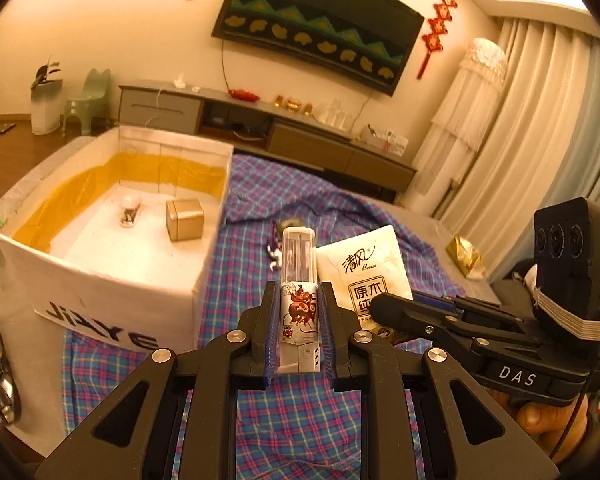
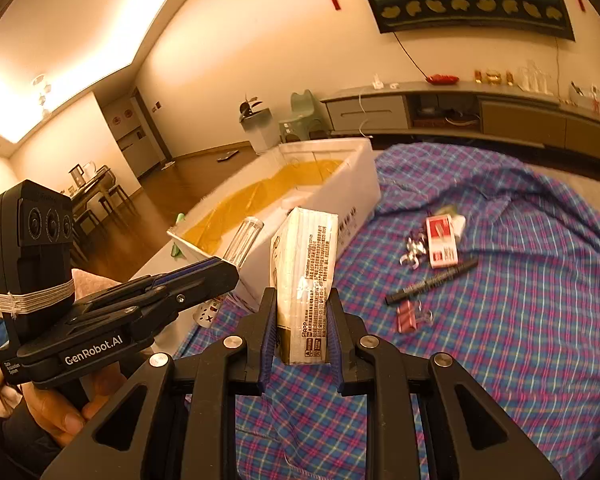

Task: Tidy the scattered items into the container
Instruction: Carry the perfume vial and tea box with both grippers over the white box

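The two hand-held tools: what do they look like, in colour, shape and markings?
Both are black plastic, with blue ribbed pads lining the fingers and silver round bolts at the linkage joints. The right tool reads "DAS" on its side; the left tool reads "GenRobot.AI". Each carries an upright black three-lens camera block bound on with white cord. A thin black cable hangs from the right one, whose block shows a green light.

Both handheld grippers were matte black plastic. The left gripper [image 1: 299, 320] had two angular fingers [image 1: 269, 332] lined with ribbed blue pads and silver round bolts at the linkage joints. The right gripper [image 2: 302, 332] matched it. Each carried a black camera block with three lenses, bound with white cord. White lettering read "DAS" and "GenRobot.AI". Bare fingers showed beneath the handles.
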A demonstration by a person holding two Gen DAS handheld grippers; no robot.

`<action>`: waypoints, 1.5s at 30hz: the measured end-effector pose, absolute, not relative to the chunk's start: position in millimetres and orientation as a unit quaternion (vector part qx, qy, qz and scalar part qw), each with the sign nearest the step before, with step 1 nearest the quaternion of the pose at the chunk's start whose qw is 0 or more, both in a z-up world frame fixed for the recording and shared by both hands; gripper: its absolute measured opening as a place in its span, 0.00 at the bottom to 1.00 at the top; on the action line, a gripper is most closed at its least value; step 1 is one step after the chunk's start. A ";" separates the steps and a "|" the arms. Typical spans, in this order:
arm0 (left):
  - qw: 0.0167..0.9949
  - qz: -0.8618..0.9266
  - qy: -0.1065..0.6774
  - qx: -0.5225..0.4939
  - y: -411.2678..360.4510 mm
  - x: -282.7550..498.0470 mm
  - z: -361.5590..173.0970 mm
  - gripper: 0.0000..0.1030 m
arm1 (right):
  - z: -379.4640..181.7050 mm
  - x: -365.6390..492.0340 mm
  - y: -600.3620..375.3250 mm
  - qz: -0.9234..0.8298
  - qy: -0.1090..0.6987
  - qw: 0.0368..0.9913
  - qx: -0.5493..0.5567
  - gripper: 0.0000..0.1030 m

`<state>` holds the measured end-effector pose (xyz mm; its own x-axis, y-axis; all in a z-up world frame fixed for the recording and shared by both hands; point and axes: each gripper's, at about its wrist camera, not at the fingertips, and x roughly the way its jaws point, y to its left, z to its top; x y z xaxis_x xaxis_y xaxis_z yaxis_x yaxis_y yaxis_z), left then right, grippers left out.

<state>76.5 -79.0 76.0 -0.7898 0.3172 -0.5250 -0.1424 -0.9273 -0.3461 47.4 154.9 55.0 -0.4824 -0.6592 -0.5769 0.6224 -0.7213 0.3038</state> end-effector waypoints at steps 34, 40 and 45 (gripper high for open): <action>0.020 0.945 -0.215 -0.245 -198.2 20.8 107.2 0.19 | 98.5 2.2 47.3 -0.847 0.062 0.415 0.327 0.23; -0.005 0.938 -0.229 -0.259 -218.5 7.5 95.7 0.19 | 98.7 -14.9 33.2 -0.843 0.068 0.416 0.334 0.23; -0.022 0.932 -0.238 -0.273 -229.3 -1.6 84.8 0.19 | 93.9 -27.6 17.6 -0.838 0.082 0.418 0.342 0.23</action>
<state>-1.6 -229.3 84.8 -0.8502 0.0895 -0.5188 0.1704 -0.8856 -0.4320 -27.6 17.6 93.9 -0.4172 -0.6441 -0.6412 0.7557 -0.6378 0.1489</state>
